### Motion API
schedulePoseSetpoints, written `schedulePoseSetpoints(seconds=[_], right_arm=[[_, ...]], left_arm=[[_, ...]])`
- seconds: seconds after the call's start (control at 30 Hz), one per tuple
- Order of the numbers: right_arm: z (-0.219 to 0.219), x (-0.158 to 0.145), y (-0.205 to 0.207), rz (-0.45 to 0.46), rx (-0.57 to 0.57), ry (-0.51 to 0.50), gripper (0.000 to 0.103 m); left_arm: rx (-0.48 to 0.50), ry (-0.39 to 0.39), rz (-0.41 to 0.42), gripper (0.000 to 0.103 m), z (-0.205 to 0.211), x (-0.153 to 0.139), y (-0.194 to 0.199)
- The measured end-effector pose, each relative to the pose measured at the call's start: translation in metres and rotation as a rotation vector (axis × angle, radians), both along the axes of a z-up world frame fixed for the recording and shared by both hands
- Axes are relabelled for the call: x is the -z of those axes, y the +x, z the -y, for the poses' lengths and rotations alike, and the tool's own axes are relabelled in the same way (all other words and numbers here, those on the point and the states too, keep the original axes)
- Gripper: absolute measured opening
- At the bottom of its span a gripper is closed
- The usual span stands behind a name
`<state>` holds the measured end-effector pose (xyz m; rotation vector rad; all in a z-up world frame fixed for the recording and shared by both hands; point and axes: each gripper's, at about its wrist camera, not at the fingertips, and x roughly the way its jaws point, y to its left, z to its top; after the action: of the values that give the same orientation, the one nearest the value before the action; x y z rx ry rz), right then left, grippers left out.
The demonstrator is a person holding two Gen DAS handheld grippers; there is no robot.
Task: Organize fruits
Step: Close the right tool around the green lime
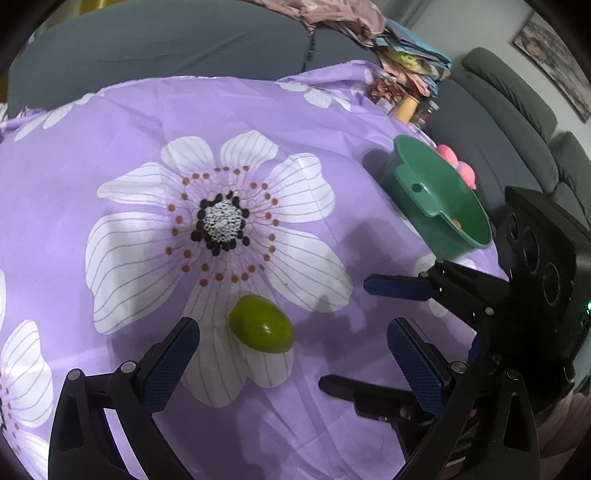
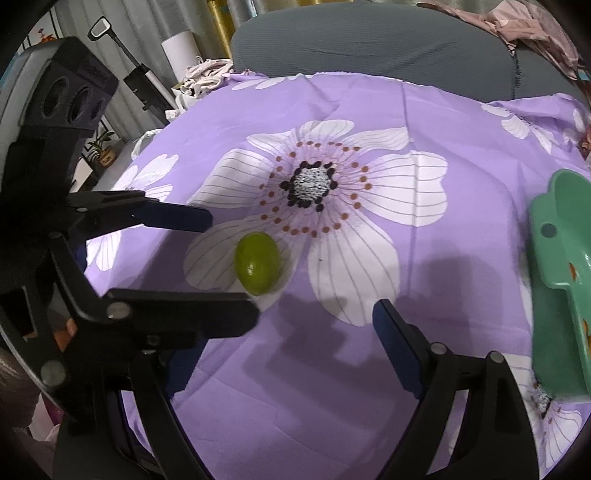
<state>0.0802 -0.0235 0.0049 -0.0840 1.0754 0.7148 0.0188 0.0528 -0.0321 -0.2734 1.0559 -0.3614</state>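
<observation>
A green oval fruit (image 1: 260, 325) (image 2: 258, 267) lies on the purple flowered cloth (image 1: 147, 110) (image 2: 443, 110). My left gripper (image 1: 291, 326) (image 2: 235, 266) is open, and the fruit sits between its fingertips, nearer the left one, without touching either pad. To its right my right gripper (image 1: 343, 334) (image 2: 288, 325) is also open, with nothing between its fingers. Its left finger is mostly hidden behind the left gripper in the right wrist view. A green bowl (image 1: 410, 177) (image 2: 554, 258) stands at the table's right side with something orange (image 1: 457, 223) inside.
Pink round fruits (image 1: 456, 160) show behind the bowl. Jars and a yellow container (image 1: 406, 107) stand at the far right edge of the table. A grey sofa (image 1: 166, 40) (image 2: 369, 40) with piled clothes (image 1: 343, 18) curves behind the table.
</observation>
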Motion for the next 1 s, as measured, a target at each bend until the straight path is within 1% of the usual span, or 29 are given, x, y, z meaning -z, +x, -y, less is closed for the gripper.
schedulePoseSetpoints(seconds=[0.07, 0.17, 0.23, 0.3, 0.4, 0.5, 0.6, 0.63, 0.77, 0.83, 0.87, 0.9, 0.97, 1.0], right_arm=[[-0.004, 0.001, 0.002, -0.003, -0.009, 0.016, 0.088], [-0.009, 0.004, 0.008, -0.031, -0.013, 0.055, 0.086], [-0.013, 0.007, 0.012, -0.054, -0.010, 0.072, 0.084], [-0.017, 0.011, 0.015, -0.072, -0.012, 0.077, 0.082], [-0.021, 0.017, 0.018, -0.105, -0.019, 0.099, 0.078], [-0.025, 0.020, 0.020, -0.116, -0.024, 0.107, 0.076], [-0.029, 0.022, 0.023, -0.121, -0.027, 0.108, 0.074], [-0.033, 0.023, 0.024, -0.124, -0.034, 0.108, 0.072], [-0.042, 0.024, 0.024, -0.120, -0.067, 0.097, 0.067], [-0.043, 0.025, 0.025, -0.128, -0.079, 0.105, 0.059], [-0.042, 0.025, 0.026, -0.130, -0.081, 0.105, 0.058], [-0.044, 0.025, 0.026, -0.130, -0.085, 0.104, 0.055], [-0.044, 0.025, 0.026, -0.132, -0.095, 0.099, 0.052], [-0.045, 0.025, 0.026, -0.129, -0.100, 0.092, 0.046]], left_arm=[[-0.007, -0.014, -0.008, 0.101, -0.004, 0.002, 0.002], [-0.010, -0.014, -0.026, 0.098, -0.007, 0.007, 0.005], [-0.002, -0.017, -0.041, 0.088, -0.008, 0.010, 0.006], [0.003, -0.036, -0.055, 0.086, -0.009, 0.013, 0.006], [0.001, -0.043, -0.066, 0.085, -0.010, 0.017, 0.007], [-0.004, -0.073, -0.077, 0.076, -0.014, 0.019, 0.008], [0.001, -0.080, -0.075, 0.074, -0.014, 0.019, 0.008], [0.002, -0.079, -0.075, 0.073, -0.013, 0.019, 0.009], [0.005, -0.076, -0.075, 0.064, -0.013, 0.019, 0.010], [-0.002, -0.067, -0.075, 0.055, -0.015, 0.020, 0.009], [-0.004, -0.066, -0.075, 0.054, -0.016, 0.021, 0.009], [-0.004, -0.066, -0.076, 0.052, -0.016, 0.021, 0.008], [-0.004, -0.062, -0.076, 0.050, -0.017, 0.022, 0.008], [-0.001, -0.059, -0.076, 0.049, -0.017, 0.022, 0.008]])
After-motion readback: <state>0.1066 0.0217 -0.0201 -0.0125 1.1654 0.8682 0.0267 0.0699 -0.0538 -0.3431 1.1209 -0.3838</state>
